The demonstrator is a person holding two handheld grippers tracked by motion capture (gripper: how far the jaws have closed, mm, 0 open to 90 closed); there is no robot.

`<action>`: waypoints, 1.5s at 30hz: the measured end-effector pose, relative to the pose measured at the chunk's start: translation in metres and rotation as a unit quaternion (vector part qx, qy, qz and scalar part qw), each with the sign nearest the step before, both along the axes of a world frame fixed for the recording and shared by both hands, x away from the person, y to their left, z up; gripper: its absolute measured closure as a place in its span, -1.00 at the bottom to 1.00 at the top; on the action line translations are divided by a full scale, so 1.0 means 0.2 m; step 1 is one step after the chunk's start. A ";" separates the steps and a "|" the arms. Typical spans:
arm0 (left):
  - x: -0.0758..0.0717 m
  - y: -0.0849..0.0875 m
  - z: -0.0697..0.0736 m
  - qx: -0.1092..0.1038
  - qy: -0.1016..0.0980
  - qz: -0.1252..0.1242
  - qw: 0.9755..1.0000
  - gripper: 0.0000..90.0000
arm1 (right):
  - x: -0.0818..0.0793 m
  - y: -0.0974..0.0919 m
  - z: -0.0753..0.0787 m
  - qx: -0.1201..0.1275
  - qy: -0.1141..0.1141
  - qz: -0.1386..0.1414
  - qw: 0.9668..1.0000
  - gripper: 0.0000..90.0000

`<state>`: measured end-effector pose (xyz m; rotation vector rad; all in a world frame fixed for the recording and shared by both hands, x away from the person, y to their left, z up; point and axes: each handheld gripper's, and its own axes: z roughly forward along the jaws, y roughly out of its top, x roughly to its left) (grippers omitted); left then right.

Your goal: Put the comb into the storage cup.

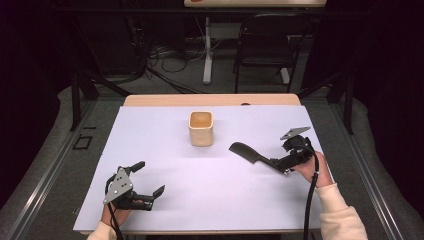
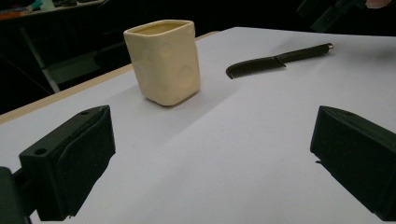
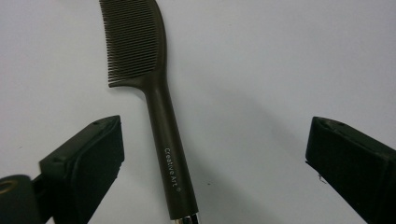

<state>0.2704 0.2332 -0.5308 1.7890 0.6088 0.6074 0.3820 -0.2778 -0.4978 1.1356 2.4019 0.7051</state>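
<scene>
On the right side of the surface (image 1: 165, 210), the comb (image 3: 159, 107) lay flat, teeth toward the cream cup (image 1: 201, 128). My right claw (image 3: 210, 168) stood wide open astride its handle, pads clear of it. Left claw (image 2: 210, 163) was open too, idle. I judged a grip mid-handle best, squared across it; whether the comb's tail touched the claw body I couldn't tell.
</scene>
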 end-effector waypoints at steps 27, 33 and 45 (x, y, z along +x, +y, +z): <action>0.00 0.01 0.00 0.000 0.001 0.002 1.000 -1.00 | 0.04 0.15 -0.02 -0.027 0.021 0.057 0.998 -1.00; -0.01 0.00 0.00 0.001 0.001 0.002 1.000 -1.00 | 0.06 0.18 -0.06 -0.029 0.041 0.072 0.996 -1.00; -0.01 0.01 0.00 -0.003 0.000 0.003 1.000 -1.00 | 0.06 0.24 -0.08 -0.060 0.067 0.085 0.992 -0.70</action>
